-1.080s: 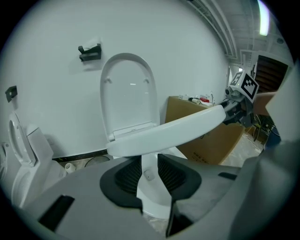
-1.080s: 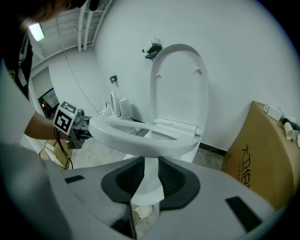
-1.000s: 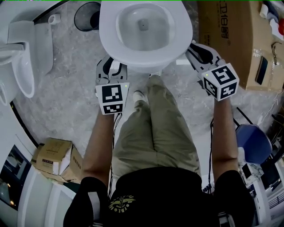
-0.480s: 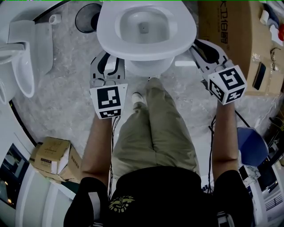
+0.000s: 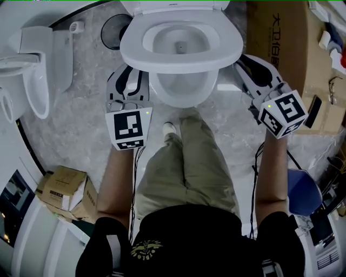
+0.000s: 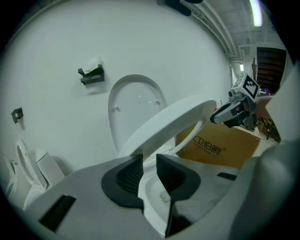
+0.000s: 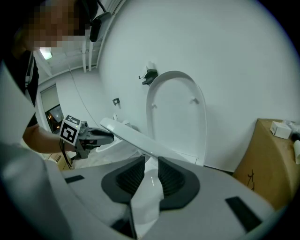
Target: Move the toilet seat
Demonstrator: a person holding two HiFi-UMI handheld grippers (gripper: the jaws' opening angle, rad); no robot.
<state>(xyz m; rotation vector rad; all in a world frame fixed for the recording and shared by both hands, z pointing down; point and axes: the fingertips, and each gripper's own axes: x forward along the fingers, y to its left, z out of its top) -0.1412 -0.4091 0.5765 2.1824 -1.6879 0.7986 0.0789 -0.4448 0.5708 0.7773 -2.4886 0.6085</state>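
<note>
Sanitaryware room, several toilets (image 5: 178,91), cardboard boxes (image 5: 281,51)

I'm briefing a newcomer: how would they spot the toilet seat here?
Find the white toilet bowl directly ahead of the person's legs. The seat is the ring tilted up off it; unlike the solid lid standing upright behind, it has a hole.

Even, soft indoor light, ceiling strip (image 6: 255,11) glaring up and right of the left gripper (image 6: 149,159); both gripper views fisheye with dark vignetted corners, sharp centre.
</note>
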